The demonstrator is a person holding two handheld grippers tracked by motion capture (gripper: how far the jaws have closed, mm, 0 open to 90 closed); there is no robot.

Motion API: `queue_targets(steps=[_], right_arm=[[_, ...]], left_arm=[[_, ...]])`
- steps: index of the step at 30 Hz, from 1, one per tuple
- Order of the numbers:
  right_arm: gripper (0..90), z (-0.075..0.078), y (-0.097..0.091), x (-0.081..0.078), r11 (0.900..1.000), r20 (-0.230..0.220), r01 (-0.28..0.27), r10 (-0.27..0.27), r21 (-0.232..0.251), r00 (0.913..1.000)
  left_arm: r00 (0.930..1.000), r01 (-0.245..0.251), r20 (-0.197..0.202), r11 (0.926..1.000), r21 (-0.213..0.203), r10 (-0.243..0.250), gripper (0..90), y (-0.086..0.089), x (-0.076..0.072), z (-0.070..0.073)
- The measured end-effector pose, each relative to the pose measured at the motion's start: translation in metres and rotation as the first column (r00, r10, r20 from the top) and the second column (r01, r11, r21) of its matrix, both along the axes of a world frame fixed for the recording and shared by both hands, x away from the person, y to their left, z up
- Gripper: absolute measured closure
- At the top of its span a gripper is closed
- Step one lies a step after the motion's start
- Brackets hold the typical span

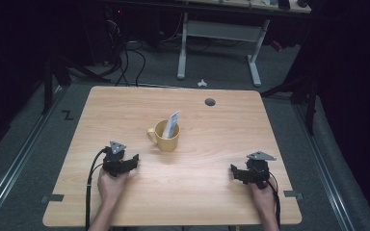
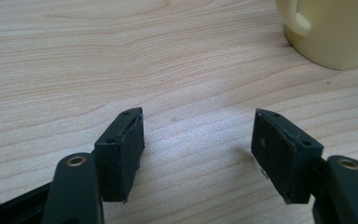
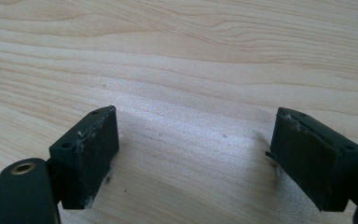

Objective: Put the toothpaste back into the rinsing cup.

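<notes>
Resting low over the wooden table point(image 1: 197, 192), the left gripper point(image 2: 198, 144) has its two black jaws spread wide apart with bare wood grain between them and nothing held. Ahead of these jaws and off toward the right-hand one stands a yellow mug point(image 2: 331, 32), well clear of the pads, its handle point(image 2: 296, 23) turned toward the space in front of the jaws. In the high view the mug point(image 1: 165, 136) sits upright near the middle of the table with a pale, flat packet point(image 1: 172, 123) leaning out of its mouth.

The right gripper point(image 3: 193, 149) also sits with its jaws parted wide and empty, only tabletop lying between and ahead of them. In the high view each gripper is held by a hand point(image 1: 111, 185) near the table's near edge, the left gripper point(image 1: 120, 161) nearer the mug than the right gripper point(image 1: 250, 172).
</notes>
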State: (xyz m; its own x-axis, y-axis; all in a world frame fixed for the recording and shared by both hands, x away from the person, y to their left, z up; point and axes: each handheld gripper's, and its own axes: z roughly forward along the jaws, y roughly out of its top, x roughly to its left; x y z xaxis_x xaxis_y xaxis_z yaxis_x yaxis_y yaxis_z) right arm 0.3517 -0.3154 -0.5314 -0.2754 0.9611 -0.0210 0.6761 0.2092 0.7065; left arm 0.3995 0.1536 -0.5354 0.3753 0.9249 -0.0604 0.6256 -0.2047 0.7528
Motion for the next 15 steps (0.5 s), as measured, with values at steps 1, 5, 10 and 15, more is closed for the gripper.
queue_targets(steps=[1,5,10,15], right_arm=[[15.4,0.0,0.0,0.0,1.0,0.0,0.0,0.0,0.0,1.0],[15.3,0.0,0.0001,-0.0003,1.0,-0.001,0.002,-0.002,0.001,1.0],[15.3,0.0,0.0001,-0.0005,1.0,-0.001,0.002,-0.002,0.001,1.0],[15.3,0.0,0.0001,-0.0006,1.0,-0.001,0.002,-0.002,0.001,1.0]], left_arm=[[1.0,0.0,0.0,1.0,0.0,0.0,34.0,0.0,0.0,0.0],[1.0,0.003,0.005,0.9985,0.054,-0.003,31.3,-0.0062,-0.0022,-0.0004],[1.0,-0.003,0.004,0.9987,0.051,0.002,31.1,-0.0058,-0.0028,-0.0003],[1.0,-0.002,0.004,0.9987,0.05,0.002,30.9,-0.0058,-0.0028,-0.0003]])
